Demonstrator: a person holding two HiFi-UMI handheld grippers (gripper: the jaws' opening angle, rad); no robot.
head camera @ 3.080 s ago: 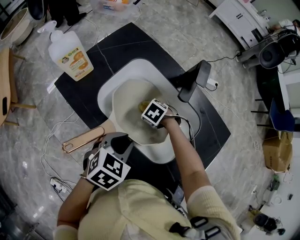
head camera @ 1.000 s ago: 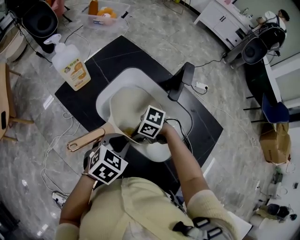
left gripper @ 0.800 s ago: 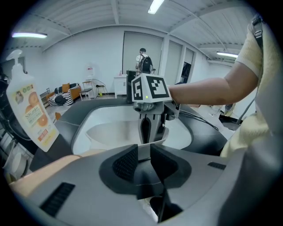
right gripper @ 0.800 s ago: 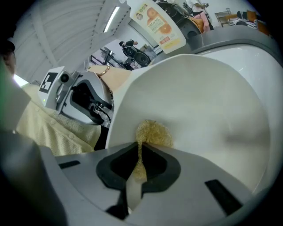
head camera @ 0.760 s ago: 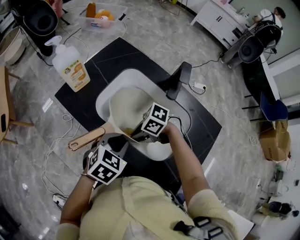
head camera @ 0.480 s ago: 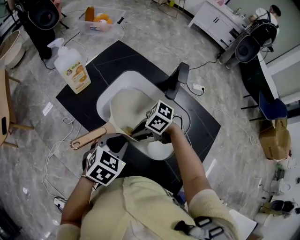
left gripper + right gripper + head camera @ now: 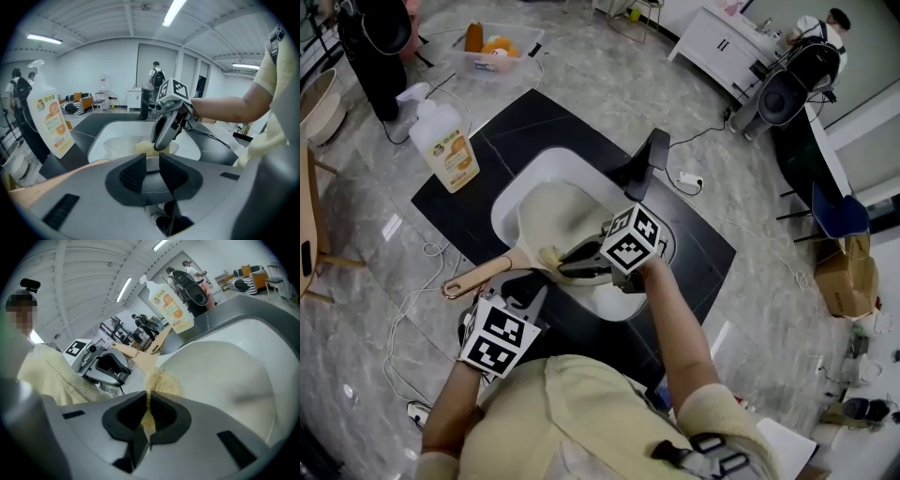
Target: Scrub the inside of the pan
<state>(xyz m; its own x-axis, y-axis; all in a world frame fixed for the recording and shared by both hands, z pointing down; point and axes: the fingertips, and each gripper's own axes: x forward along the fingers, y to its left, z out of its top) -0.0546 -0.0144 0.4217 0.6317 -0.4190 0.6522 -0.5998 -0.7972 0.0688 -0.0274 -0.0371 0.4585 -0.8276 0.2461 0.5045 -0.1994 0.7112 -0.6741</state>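
Sponge (image 7: 549, 256) and right claw (image 7: 565, 261) have slid from the middle of the pan (image 7: 558, 211), where they were three seconds ago, to its near rim by the root of the handle (image 7: 478, 277). The marker cube on that claw has swung up and to the right with the move.

The cream pan lies inside the white sink (image 7: 517, 173), with its wooden handle reaching out over the sink's near-left edge and ending in a copper-coloured loop. The yellow sponge presses against the pan's inner wall just beside the handle root. The right claw is clenched on the sponge: its own view shows a thin yellow strip pinched between the jaws, and the rest of the sponge bulges out past the tips onto the pan.

The left claw (image 7: 528, 283) sits at the handle root, its jaws drawn close on a pale strip that reads as the neck where the handle meets the pan. The tan handle runs off to the left under its body. The two claws are near each other but do not touch.

The sink is sunk in a black bench (image 7: 525, 122). A black tap (image 7: 647, 159) stands at the sink's far-right edge. A soap bottle (image 7: 445, 141) with an orange label stands upright at the bench's far-left corner, well apart from the pan. Beyond it, a clear tub (image 7: 497, 47) holding orange items rests on the grey marbled floor (image 7: 394, 225).
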